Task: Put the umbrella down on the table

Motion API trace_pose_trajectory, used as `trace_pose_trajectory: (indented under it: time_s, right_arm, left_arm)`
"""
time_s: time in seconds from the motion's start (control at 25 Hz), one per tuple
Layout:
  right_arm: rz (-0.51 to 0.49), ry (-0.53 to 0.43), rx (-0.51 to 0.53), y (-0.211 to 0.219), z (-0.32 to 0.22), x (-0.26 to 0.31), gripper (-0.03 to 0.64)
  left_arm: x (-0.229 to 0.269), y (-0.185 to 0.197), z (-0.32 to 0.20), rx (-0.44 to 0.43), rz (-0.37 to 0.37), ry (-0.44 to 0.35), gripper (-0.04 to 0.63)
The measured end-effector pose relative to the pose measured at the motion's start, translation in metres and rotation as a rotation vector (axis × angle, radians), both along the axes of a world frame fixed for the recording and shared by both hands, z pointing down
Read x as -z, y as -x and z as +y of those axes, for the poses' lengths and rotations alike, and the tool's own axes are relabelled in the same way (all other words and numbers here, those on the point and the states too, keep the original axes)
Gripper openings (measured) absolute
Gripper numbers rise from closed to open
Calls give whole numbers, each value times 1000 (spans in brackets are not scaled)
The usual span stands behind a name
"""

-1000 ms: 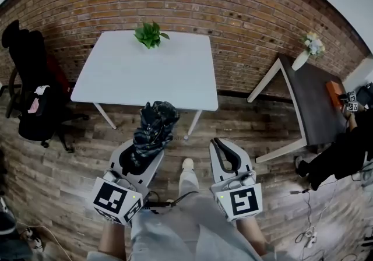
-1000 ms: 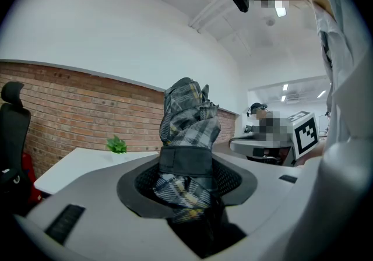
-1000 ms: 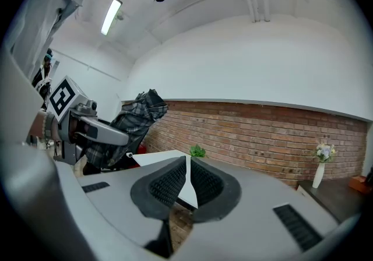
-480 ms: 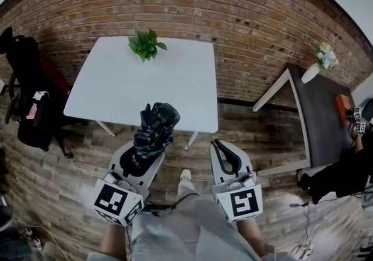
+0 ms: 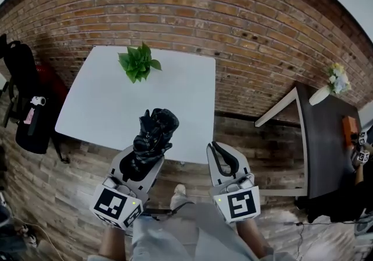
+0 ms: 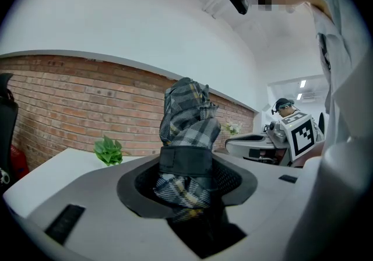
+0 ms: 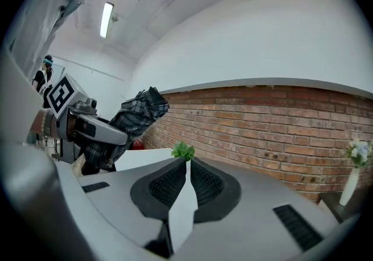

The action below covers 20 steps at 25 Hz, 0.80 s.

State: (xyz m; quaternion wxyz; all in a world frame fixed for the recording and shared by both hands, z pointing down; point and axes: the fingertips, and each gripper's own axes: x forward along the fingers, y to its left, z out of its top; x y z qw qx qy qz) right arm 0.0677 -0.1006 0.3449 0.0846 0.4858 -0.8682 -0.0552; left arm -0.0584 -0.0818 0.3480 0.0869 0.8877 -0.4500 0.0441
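Here, in the head view, the left gripper (image 5: 143, 158) at lower left pinches a folded dark plaid umbrella (image 5: 154, 134) that overlaps the white table's (image 5: 180, 97) near edge. Bare tabletop lies above, up to a plant (image 5: 137, 63). In the left gripper view, the strap-banded bundle stands centre frame. In the right gripper view, the right gripper (image 7: 185, 181) has its jaws pressed together, empty.

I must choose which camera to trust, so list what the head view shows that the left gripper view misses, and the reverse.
Head view only: the wooden floor, the person's shoe, the marker cube on the left gripper. Left gripper view only: ceiling lights, the band around the umbrella. Both: the umbrella clamped in that gripper, the plant, the white table, the brick wall.
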Motion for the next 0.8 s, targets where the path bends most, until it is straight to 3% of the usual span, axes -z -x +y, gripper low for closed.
trace_pose_trajectory:
  time_s: [0.24, 0.8]
  right_arm:
    - [-5, 13, 15, -27, -52, 4, 54]
    - [-43, -4, 4, -28, -68, 8, 54]
  left_arm:
    - [3, -22, -49, 27, -17, 25, 216]
    - [9, -29, -71, 13, -28, 20, 216]
